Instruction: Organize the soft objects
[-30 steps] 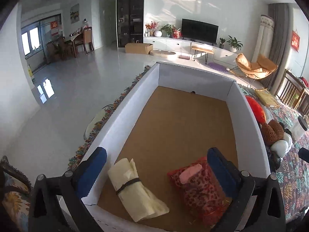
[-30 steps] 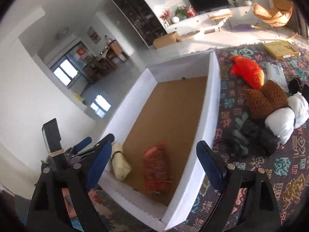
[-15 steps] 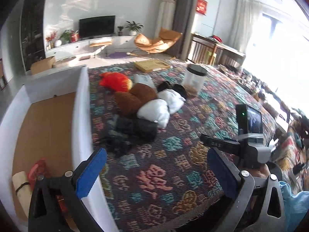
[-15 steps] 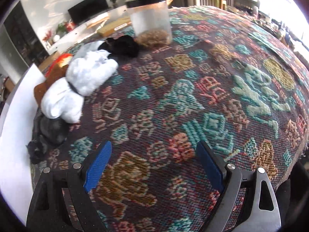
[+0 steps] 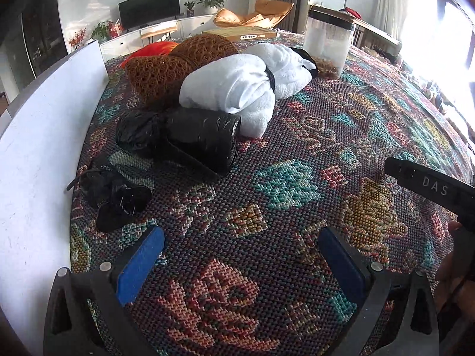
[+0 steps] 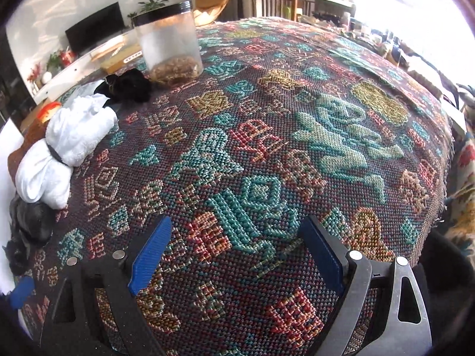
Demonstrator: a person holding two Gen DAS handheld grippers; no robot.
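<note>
Soft bundles lie on a patterned cloth beside the white box wall. Nearest my left gripper is a small black bundle, then a black plastic roll, a white towel roll tied with a black band, a brown knitted piece and a red plush. The left gripper is open and empty, a short way from the black bundle. My right gripper is open over bare cloth, with the white towel roll far to its left and a black fluffy item beyond.
A clear jar with a black lid stands behind the towels, also the jar in the right view. A flat cardboard box lies at the back. The cloth's edge drops off to the right. Another black device shows at right.
Both grippers swung away from the white box, where a cream roll and red item lie, to the patterned cloth. The left came lower and closer to the black bundles.
</note>
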